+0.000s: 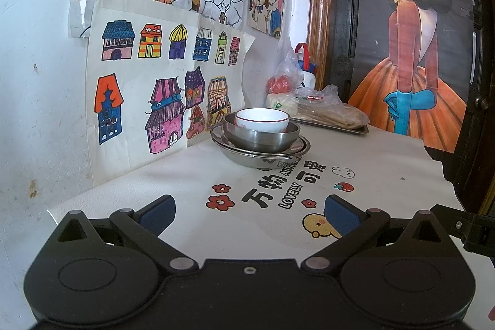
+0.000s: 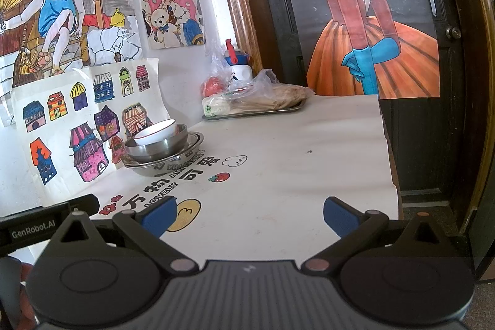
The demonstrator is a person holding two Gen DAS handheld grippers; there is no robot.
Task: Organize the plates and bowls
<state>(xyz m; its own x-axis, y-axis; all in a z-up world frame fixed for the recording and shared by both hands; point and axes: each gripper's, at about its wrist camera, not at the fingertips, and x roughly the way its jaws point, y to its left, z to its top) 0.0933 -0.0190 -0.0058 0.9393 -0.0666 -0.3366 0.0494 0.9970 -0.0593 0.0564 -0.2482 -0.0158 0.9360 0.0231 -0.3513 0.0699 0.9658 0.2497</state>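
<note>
The left gripper (image 1: 249, 214) is held low over the near edge of the table (image 1: 191, 175), its blue pads (image 1: 157, 214) spread wide with nothing between them; the right gripper (image 2: 249, 214) is held the same way just beside it, equally wide and empty, and its black mount is lettered "GenRobot.AI". Both are aimed at the stack, which is set well apart from them toward the wall: a white bowl (image 1: 262, 120) with a red rim is nested in a steel bowl (image 1: 261, 138), which in turn is seated in a wider steel plate (image 1: 263, 155). The nesting by size is judged to be the tidy end state, or close to it, so the grippers are probably kept back and open because nothing is left in hand. Under the stack the table cover is printed with "万物可爱", "LOVELY" and a partly hidden word, beside flowers, a strawberry (image 1: 343, 186) and a duck. Farther back, a steel tray (image 1: 328, 126) with bagged food is pushed against the wall, likely to keep it clear of the dishes. A drawing above is headed "MORNING".
</note>
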